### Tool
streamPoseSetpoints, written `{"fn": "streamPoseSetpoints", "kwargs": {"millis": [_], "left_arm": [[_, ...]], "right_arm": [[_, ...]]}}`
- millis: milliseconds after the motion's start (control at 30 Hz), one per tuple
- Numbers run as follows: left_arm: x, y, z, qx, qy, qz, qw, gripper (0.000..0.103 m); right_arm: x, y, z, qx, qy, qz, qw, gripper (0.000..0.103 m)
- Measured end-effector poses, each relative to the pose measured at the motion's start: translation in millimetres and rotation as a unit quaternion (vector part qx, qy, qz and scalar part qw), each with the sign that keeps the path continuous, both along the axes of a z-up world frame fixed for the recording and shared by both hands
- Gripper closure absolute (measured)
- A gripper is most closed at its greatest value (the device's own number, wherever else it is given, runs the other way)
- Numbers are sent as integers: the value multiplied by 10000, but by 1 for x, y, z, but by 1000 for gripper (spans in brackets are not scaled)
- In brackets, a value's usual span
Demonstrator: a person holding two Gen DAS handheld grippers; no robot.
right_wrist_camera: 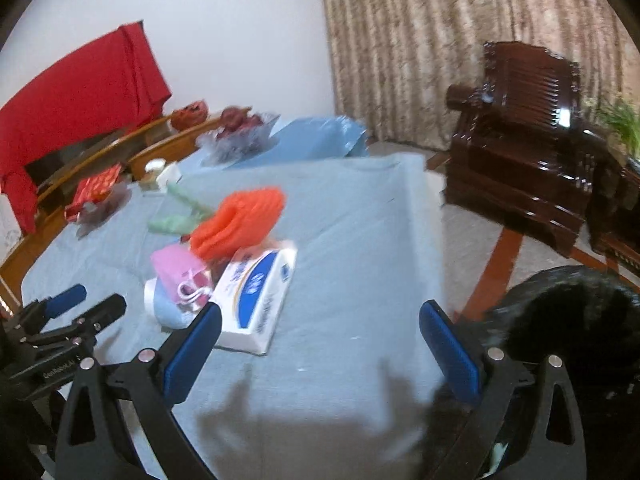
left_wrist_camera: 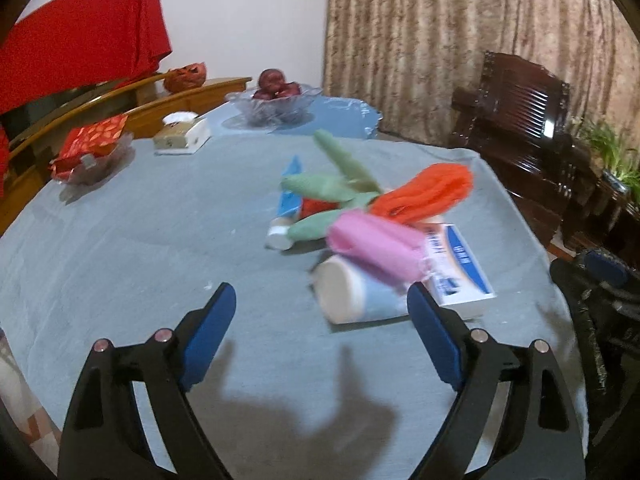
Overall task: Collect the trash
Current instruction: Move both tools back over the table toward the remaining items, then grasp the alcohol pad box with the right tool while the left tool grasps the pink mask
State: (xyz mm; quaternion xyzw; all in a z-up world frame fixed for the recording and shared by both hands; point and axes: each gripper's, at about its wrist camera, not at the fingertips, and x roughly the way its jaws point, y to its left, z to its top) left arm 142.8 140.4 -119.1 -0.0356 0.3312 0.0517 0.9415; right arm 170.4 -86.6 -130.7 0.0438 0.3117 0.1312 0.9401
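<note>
A heap of trash lies on the table's blue-grey cloth. It holds a tipped paper cup, a pink paper wad, orange crepe paper, green paper rolls, a blue-white tube and a white-and-blue pack. My left gripper hangs open just short of the cup, nothing between its fingers. My right gripper is open over bare cloth, right of the pack. A black trash bag sits off the table's right edge.
At the far side stand a glass bowl of red fruit, a tissue box and a dish with a red packet. A dark wooden armchair and a curtain lie beyond the right edge.
</note>
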Motion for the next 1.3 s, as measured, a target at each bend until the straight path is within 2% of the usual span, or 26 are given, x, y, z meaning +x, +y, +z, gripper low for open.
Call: {"fn": "streamPoseSetpoints", "kwargs": {"millis": [233, 567, 900, 1033, 1233, 1300], "left_arm": [[2, 21, -11, -89, 103, 205, 9997, 19], [9, 30, -17, -202, 131, 291, 9993, 19], [11, 23, -19, -250, 123, 231, 9993, 19], [12, 21, -19, -277, 122, 220, 9993, 19], [14, 19, -13, -298, 32, 199, 9994, 19], [16, 17, -10, -299, 3, 164, 9994, 21]], "right_arm": [[14, 38, -25, -152, 309, 298, 9990, 6], [27, 69, -39, -407, 549, 497, 9964, 7], [35, 37, -43, -560, 703, -56, 9959, 7], [42, 35, -44, -417, 711, 54, 9966, 8], [58, 47, -48, -368, 806, 267, 9957, 22], [62, 48, -49, -373, 821, 305, 9955, 33]]}}
